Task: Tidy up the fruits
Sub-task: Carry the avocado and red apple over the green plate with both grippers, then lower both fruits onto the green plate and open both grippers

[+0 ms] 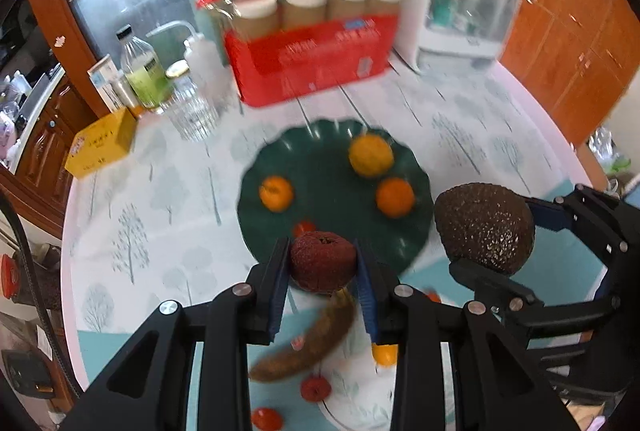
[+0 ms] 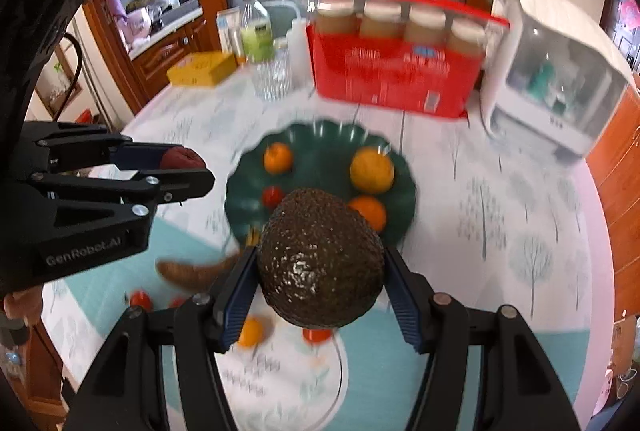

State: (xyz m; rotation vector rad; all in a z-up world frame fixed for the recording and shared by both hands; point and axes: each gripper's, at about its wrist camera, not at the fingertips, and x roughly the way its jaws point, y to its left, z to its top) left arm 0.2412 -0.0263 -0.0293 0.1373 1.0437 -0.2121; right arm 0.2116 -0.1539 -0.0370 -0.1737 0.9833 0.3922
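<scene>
A: The left claw (image 1: 322, 263) is clamped narrow on a small dark red fruit (image 1: 323, 260), held clear of the worktop (image 1: 500, 135). The right claw (image 2: 320, 271) is about half open and gripping an avocado (image 2: 320, 258), also carried in the air.

B: And the plate (image 1: 320, 171)?

A: In the left view it lies at twelve o'clock from the red fruit, near but apart. It already carries a yellow-orange citrus (image 1: 370, 155) at one o'clock of its centre, an orange (image 1: 395, 197) at three and a smaller orange (image 1: 276, 193) at nine. A little red fruit sits near its six o'clock rim.

B: What is left on the worktop?

A: A brown banana (image 1: 308, 345) under the left claw, one orange and a few small red fruits at six o'clock (partly hidden by the fingers).

B: What could go wrong?

A: Both claws appear headed for the same plate, and they hang close together, so they could knock each other over it. The avocado is wide and rounded; it seems pinched only at its flanks, so a tilt could let it slide out. Dropped from height, it might roll the oranges off the rim. The red fruit looks soft, and a tight squeeze may bruise it.

B: The free spot?

A: The plate's middle, probably.
</scene>
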